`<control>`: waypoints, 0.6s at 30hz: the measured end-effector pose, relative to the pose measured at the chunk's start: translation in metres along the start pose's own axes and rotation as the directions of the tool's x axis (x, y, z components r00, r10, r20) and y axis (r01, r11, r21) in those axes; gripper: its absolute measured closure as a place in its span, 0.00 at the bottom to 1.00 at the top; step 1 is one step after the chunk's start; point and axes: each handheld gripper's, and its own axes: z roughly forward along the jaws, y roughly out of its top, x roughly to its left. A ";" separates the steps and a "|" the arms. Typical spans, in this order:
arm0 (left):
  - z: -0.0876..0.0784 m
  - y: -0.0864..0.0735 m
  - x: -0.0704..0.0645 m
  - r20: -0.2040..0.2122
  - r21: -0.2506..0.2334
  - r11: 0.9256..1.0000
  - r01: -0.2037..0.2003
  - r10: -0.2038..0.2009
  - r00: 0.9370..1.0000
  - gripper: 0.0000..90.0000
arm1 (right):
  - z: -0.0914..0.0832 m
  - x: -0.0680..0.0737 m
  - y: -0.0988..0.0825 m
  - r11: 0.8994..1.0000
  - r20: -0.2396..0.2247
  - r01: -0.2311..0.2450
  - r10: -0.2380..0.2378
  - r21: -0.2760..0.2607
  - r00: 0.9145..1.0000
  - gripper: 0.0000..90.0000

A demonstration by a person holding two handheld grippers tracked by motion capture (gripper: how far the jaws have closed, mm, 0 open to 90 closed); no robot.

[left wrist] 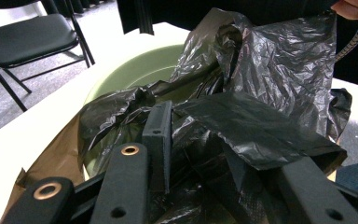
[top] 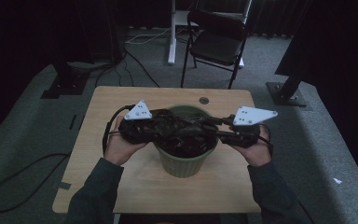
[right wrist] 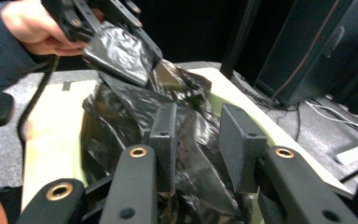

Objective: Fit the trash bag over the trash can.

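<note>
While the black plastic bag [top: 182, 135] lies bunched in the mouth of the green bin [top: 185, 161], the high view puts that bin at the middle of the bench [top: 102, 107], with the left claw [top: 161, 123] coming in from nine o'clock and the right claw [top: 205, 126] from three o'clock. My worry is that the liner bunches instead of spreading, since only one side looks gripped; a sideways tug could also tip the light bin.

From the left gripper view, the left claw [left wrist: 228, 140] stands part open with a fold of the bag [left wrist: 261, 84] between its jaws, seemingly pinched. The pale green wall of the bin [left wrist: 140, 70] shows at eleven o'clock; beyond the crumpled film I see nothing inside it.

From the right gripper view, the right claw [right wrist: 200, 135] is open, nothing gripped, with the bag [right wrist: 121, 116] beneath it. The left claw [right wrist: 121, 46] at eleven o'clock holds a flap of film, which could slip or tear if pulled hard.
</note>
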 end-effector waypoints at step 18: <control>-0.002 -0.004 0.007 -0.001 -0.005 1.000 0.030 -0.030 1.000 0.73 | 0.006 0.014 -0.001 0.999 -0.087 0.022 -0.020 0.027 0.996 0.71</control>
